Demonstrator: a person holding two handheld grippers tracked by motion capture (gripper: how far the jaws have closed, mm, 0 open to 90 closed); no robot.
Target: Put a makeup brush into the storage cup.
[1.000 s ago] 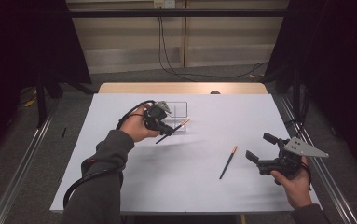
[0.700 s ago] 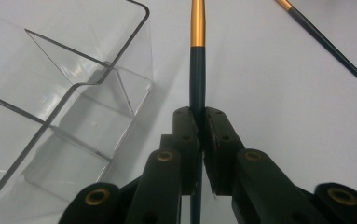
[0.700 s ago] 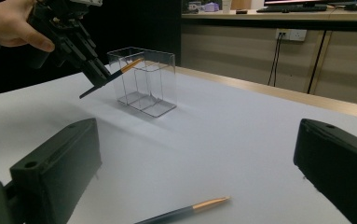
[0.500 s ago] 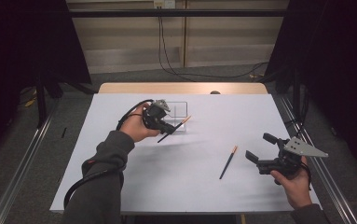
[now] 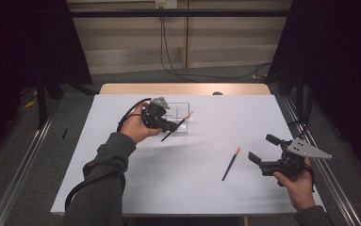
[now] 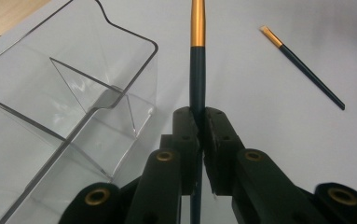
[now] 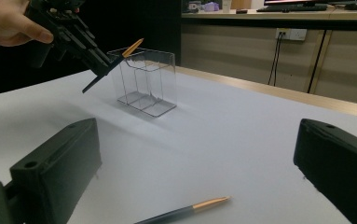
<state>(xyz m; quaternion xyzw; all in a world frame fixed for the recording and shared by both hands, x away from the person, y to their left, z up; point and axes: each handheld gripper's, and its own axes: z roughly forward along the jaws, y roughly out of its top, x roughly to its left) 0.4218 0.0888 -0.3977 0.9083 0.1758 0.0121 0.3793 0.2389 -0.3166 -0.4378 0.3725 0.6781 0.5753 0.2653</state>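
Black jaws of the left gripper (image 6: pixel 198 128) are seen clamped on a slim dark pen (image 6: pixel 197 79) with a gold collar, the shaft being pinched near its middle so that both ends stick out past the pads. In the high view the left gripper (image 5: pixel 165 123) is held raised toward the far edge of the table (image 5: pixel 121 188), left of centre, with the pen's gold tip slanting up over the clear plastic holder (image 5: pixel 182 117). That holder (image 6: pixel 69 112) is divided by thin transparent walls and stands just beside the jaws in the left gripper view; it is judged light and easily tipped or pushed, so the pen would best be let in from above without the rim being struck. The pen is judged light, stiff and smooth, and likely to swivel or slip between the pads if taken near an end; a grip across the shaft at mid-length is the safer choice. A second pen (image 5: pixel 230 164) lies flat on the table toward the near right corner, well apart from the holder. Just beside it the right gripper (image 5: pixel 262 155) is held with its jaws spread wide and nothing between them; the same pen (image 7: pixel 185 212) is seen low between those jaws in the right gripper view.
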